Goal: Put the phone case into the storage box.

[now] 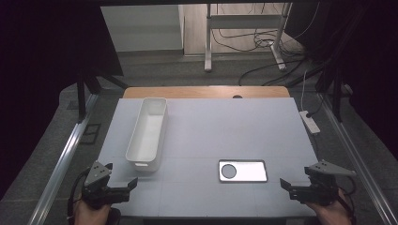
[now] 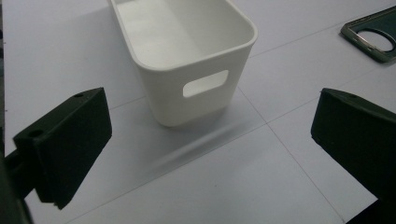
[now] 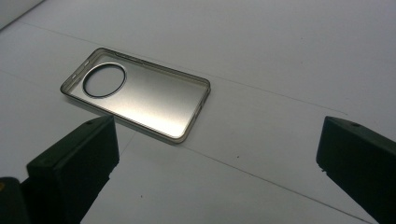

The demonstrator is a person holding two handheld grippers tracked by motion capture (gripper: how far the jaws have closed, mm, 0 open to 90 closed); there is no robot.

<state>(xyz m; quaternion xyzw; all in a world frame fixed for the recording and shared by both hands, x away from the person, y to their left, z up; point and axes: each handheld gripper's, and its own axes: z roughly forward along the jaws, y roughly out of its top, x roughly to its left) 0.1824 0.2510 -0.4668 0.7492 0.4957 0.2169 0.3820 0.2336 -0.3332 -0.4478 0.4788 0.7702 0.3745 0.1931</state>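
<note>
Both grippers spread and empty — lining up on the phone case.

The phone case (image 1: 242, 170) lies flat at lower centre-right of the high view, well apart from the white bin (image 1: 146, 133) at centre-left. My right gripper (image 1: 293, 186) sits at lower right with its jaws wide; my left gripper (image 1: 123, 186) at lower left, likewise wide, faces the bin's handle end. I'd bring the right one in low and square across the case's long edges — the rim is thin, so it could slip.

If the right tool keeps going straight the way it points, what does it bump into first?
Probably the phone case. The right tool is open and empty, and the case lies flat on the table ahead, a bit left of the middle of its jaws, so it might just slide past.
</note>
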